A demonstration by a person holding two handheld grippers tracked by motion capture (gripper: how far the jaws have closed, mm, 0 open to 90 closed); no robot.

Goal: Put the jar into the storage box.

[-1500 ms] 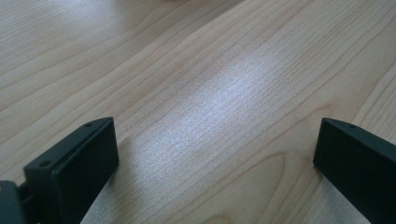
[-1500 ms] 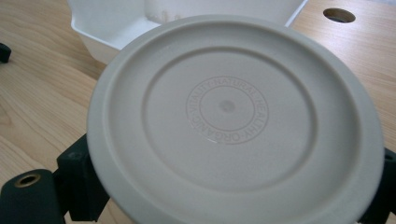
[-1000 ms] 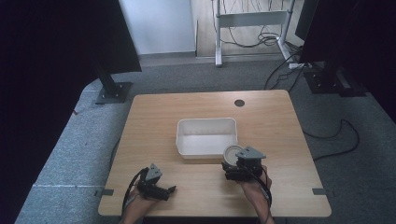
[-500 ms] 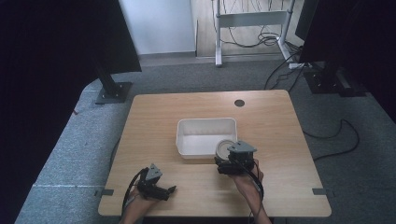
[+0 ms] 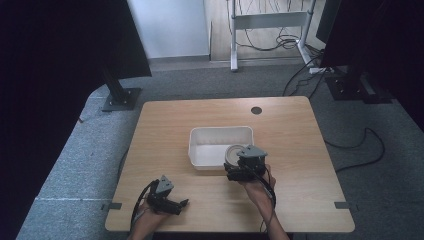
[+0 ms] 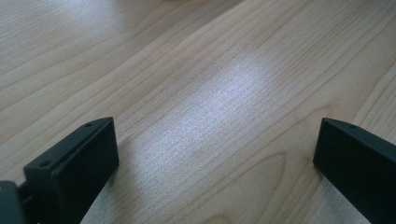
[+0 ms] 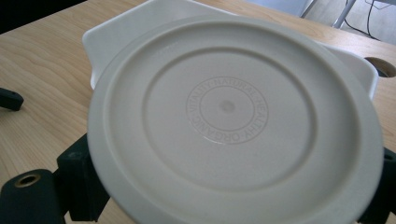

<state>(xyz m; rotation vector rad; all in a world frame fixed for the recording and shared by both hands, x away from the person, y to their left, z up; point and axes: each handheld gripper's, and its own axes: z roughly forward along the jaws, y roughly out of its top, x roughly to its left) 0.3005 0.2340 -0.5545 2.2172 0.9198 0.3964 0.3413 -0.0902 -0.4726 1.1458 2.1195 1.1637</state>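
Note:
A white rectangular bin (image 5: 210,147) stands in the middle of the wooden table (image 5: 165,125). My right gripper (image 5: 239,166) is shut on a round cream plastic lid (image 5: 232,152), which hangs at the bin's near right corner. In the right gripper view the lid (image 7: 229,112), with a ring of embossed lettering, sits between the two jaws of the right gripper (image 7: 229,186), and the bin's rim (image 7: 121,28) shows behind it. My left gripper (image 5: 170,201) rests near the table's front left, open. Its jaws stand wide apart over bare wood in the left gripper view (image 6: 212,135).
A round cable hole (image 5: 256,110) lies at the table's far right. Beyond the table are grey carpet, a black stand base (image 5: 121,98) on the left, a white frame (image 5: 270,20) and cables (image 5: 360,145) on the right.
My right gripper has carried the lid left and away from the person, up to the bin's near right corner. The left gripper has not moved.

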